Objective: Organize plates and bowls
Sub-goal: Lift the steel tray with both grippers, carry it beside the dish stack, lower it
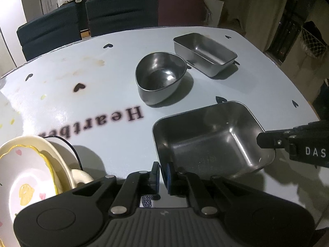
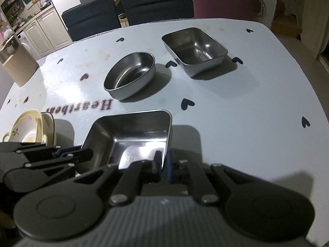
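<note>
Both grippers are clamped on the near square steel tray (image 1: 211, 142) on the table (image 1: 115, 94): the left gripper (image 1: 163, 175) pinches its near-left wall, the right gripper (image 2: 163, 164) its near-right wall. To move it well, I judge both hands should lift together and level, keeping the thin rim from slipping, then carry it toward the other steel tray (image 2: 195, 49).

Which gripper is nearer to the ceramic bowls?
Left. The left gripper is just beside the ceramic bowls; the right gripper is across the square tin.
</note>
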### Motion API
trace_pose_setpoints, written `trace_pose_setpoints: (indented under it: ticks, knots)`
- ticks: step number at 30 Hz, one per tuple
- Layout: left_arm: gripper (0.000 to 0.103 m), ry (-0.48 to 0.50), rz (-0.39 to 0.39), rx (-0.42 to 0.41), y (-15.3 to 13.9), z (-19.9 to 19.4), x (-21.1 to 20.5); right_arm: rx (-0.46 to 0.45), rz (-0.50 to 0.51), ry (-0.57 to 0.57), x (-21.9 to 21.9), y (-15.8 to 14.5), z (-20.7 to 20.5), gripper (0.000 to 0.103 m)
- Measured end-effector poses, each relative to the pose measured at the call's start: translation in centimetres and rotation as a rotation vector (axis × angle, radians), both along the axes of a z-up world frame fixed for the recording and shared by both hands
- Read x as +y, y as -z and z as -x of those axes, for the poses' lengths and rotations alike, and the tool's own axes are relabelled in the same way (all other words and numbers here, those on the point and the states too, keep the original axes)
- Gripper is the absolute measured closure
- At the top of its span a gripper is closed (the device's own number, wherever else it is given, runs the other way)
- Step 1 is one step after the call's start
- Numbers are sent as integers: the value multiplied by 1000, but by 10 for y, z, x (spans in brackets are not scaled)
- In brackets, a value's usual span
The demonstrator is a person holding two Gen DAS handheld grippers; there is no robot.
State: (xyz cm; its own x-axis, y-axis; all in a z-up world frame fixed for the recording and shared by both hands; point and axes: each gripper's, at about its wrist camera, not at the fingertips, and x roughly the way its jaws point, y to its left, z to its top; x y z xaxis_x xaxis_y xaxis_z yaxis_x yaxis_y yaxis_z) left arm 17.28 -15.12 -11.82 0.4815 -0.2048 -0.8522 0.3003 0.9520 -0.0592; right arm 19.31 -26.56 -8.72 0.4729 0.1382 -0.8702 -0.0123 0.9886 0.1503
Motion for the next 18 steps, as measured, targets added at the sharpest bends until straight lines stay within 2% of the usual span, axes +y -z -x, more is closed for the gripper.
trace_pose_setpoints:
  ticks: [13, 18]
  knots:
    - [95, 14, 9, 13, 1, -2, 1, 23, 8, -12, 0, 3, -3, 97]
    - [92, 20, 21, 18, 0, -2, 1, 34, 15, -18, 2, 5, -3, 97]
